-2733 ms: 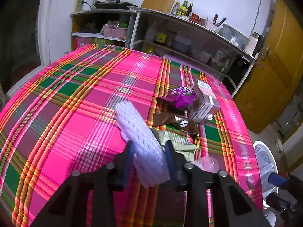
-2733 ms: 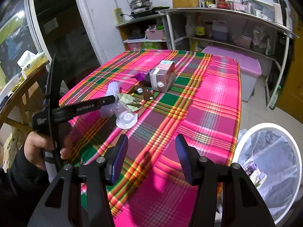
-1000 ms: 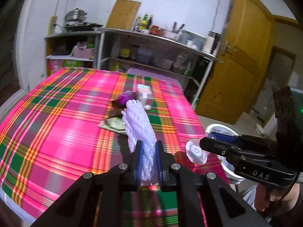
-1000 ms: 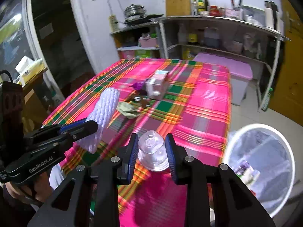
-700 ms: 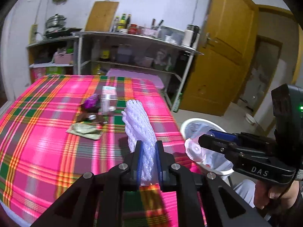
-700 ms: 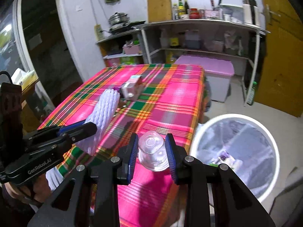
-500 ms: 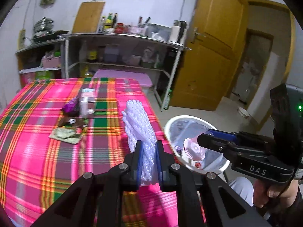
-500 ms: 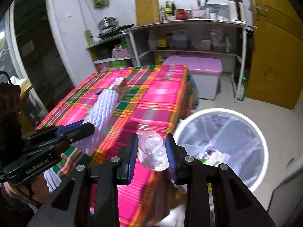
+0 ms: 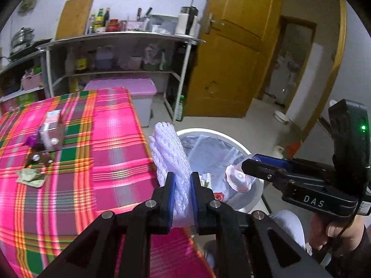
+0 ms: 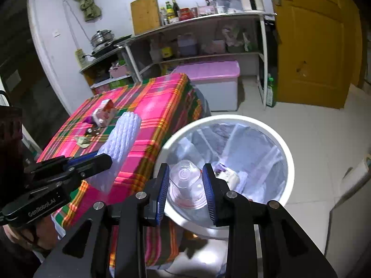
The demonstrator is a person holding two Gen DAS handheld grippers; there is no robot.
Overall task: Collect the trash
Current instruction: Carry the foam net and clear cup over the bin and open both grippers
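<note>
Clamping foam net (image 9: 172, 162), cup (image 10: 186, 183): both tools

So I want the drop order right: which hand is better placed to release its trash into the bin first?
Right. The right gripper holds the clear cup over the bin; the left's foam net looks to hang over the table edge.

1. I see a yellow door (image 10: 317, 41), shut, at the right.
2. A metal shelf unit (image 10: 197, 39) stands along the wall, crowded with bottles and jars.
3. A cutting board (image 10: 145, 14) leans upright on it.
4. A pink-lidded storage bin (image 10: 215, 85) sits on the floor below.
</note>
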